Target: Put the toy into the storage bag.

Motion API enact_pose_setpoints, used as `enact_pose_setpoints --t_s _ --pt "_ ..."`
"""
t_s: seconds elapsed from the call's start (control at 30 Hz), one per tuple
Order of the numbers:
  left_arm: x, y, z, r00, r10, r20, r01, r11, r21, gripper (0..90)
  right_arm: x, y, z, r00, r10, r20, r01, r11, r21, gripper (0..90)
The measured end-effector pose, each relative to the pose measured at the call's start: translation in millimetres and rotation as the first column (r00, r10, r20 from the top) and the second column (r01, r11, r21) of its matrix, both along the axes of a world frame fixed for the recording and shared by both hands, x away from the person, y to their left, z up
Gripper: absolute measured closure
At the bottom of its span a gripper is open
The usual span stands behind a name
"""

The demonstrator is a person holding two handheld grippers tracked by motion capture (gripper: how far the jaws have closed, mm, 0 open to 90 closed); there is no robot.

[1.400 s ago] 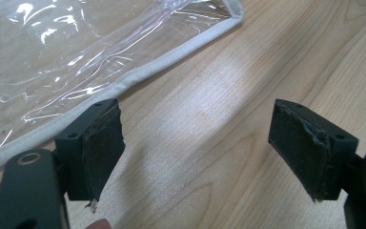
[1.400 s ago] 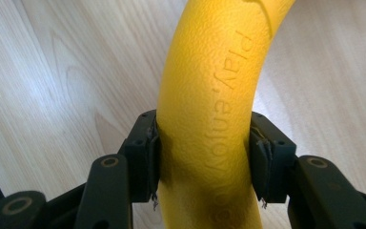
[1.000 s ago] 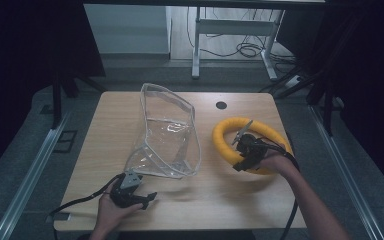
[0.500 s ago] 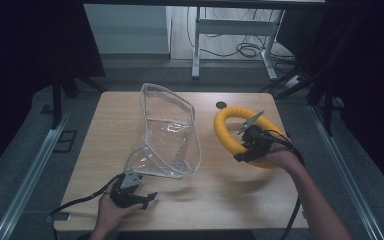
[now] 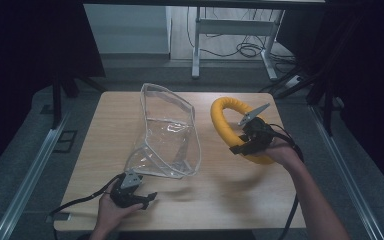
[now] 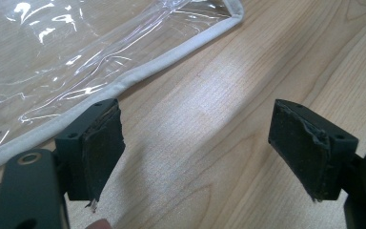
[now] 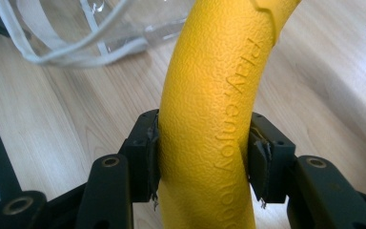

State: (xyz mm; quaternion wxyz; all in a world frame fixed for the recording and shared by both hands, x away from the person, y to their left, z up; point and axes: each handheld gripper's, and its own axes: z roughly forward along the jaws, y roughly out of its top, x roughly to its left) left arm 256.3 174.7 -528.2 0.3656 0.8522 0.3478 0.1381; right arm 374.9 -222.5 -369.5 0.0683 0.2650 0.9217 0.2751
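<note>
A yellow ring (image 5: pixel 222 120) with a pebbled skin is lifted off the table (image 5: pixel 105 135) at the right, tilted up on edge. My right gripper (image 5: pixel 241 146) is shut on the ring's near side. In the right gripper view both pads press the yellow ring (image 7: pixel 214 119) from either side. A clear plastic bag (image 5: pixel 167 132) with white piping stands at the table's middle. My left gripper (image 5: pixel 145 197) rests near the front edge, just below the bag's near corner. It is open with bare wood between its pads (image 6: pixel 100 148), and the bag's piping (image 6: pixel 138 76) lies beyond.
A small dark round spot (image 5: pixel 221 98) marks the tabletop behind the ring. Cables trail from both grippers off the front edge. Beyond the table stand metal frame legs (image 5: pixel 196 40) and floor cables. A rail (image 5: pixel 30 170) runs along the floor at the left.
My right gripper has lifted the yellow ring off the table and tipped it up on edge. The left gripper and the bag have stayed put.
</note>
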Motion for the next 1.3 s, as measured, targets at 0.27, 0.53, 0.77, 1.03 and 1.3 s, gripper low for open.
enact_pose_setpoints --t_s 0.27,0.53,0.77,1.03,1.3 --pt "0.1 0.0 -0.1 1.0000 0.001 0.001 -0.001 1.0000 0.001 19.1 -0.3 5.0 14.8 0.9989 0.003 0.047 -0.006 0.997 0.076 52.0" --pt "0.2 -0.2 -0.5 1.0000 -0.002 -0.004 0.002 1.0000 -0.002 19.1 0.2 9.1 21.2 0.9987 0.008 0.051 -0.015 0.991 0.132 52.0" --pt "0.3 -0.2 -0.8 1.0000 -0.003 -0.003 0.003 1.0000 -0.001 19.1 1.8 12.9 23.3 0.9983 0.011 0.057 -0.021 0.984 0.177 52.0" --pt "0.4 -0.5 -1.1 1.0000 -0.002 -0.003 0.002 1.0000 -0.002 19.1 3.7 17.7 25.2 0.9982 0.019 0.056 -0.031 0.976 0.216 51.9" --pt "0.4 -0.7 -1.6 1.0000 -0.002 -0.004 0.002 1.0000 -0.002 19.0 4.6 18.5 30.0 0.9982 0.018 0.058 -0.033 0.962 0.271 52.0"
